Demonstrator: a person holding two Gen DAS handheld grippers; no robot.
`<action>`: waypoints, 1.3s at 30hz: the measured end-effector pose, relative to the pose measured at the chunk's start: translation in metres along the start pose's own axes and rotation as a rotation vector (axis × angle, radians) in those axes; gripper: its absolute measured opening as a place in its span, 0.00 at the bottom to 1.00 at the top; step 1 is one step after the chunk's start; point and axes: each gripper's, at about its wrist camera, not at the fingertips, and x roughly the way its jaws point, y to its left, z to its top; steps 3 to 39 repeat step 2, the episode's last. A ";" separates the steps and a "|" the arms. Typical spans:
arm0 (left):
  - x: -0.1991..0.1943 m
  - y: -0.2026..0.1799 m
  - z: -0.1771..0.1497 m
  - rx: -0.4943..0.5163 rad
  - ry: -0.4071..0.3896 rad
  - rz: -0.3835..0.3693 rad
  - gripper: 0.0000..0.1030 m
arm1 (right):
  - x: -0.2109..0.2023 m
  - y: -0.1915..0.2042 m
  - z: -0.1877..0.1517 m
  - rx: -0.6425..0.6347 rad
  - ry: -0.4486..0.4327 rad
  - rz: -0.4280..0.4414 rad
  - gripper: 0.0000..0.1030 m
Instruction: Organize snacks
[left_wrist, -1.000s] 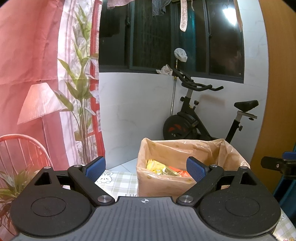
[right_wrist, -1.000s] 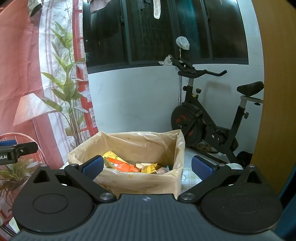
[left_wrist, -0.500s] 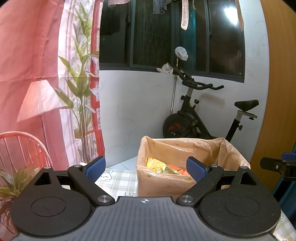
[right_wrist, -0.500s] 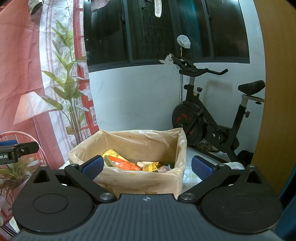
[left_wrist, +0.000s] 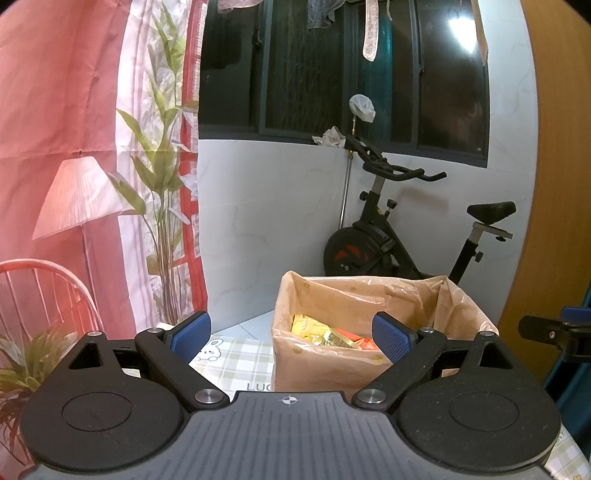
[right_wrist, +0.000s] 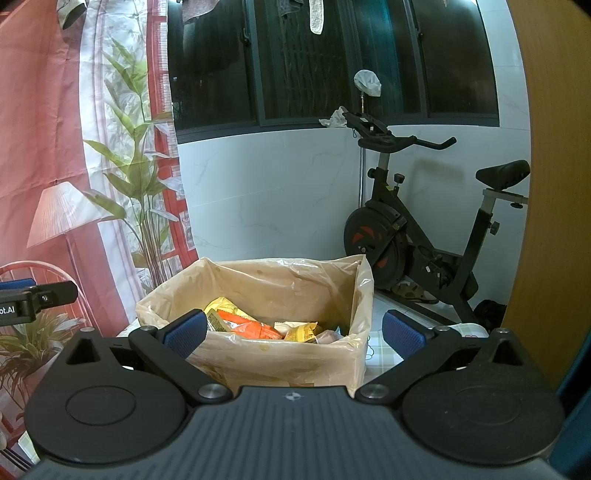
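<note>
left wrist view: left claw (left_wrist: 291, 334) is spread wide and empty, the lined box (left_wrist: 369, 354) of snacks (left_wrist: 325, 332) sits ahead, slightly right of it on the checked surface (left_wrist: 236, 356). right wrist view: right claw (right_wrist: 293, 330) is also spread, box (right_wrist: 280, 354) dead ahead, orange packet (right_wrist: 251, 326) between its fingers. i'd come down slowly, pinch one packet, avoid snagging the liner.
</note>
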 end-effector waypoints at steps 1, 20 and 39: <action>0.000 0.001 0.000 -0.002 0.000 -0.001 0.93 | 0.000 0.000 0.000 0.000 0.000 0.000 1.00; 0.001 0.001 0.000 -0.004 0.002 -0.002 0.93 | 0.000 0.000 0.000 0.001 0.001 0.000 1.00; 0.001 0.001 0.000 -0.004 0.002 -0.002 0.93 | 0.000 0.000 0.000 0.001 0.001 0.000 1.00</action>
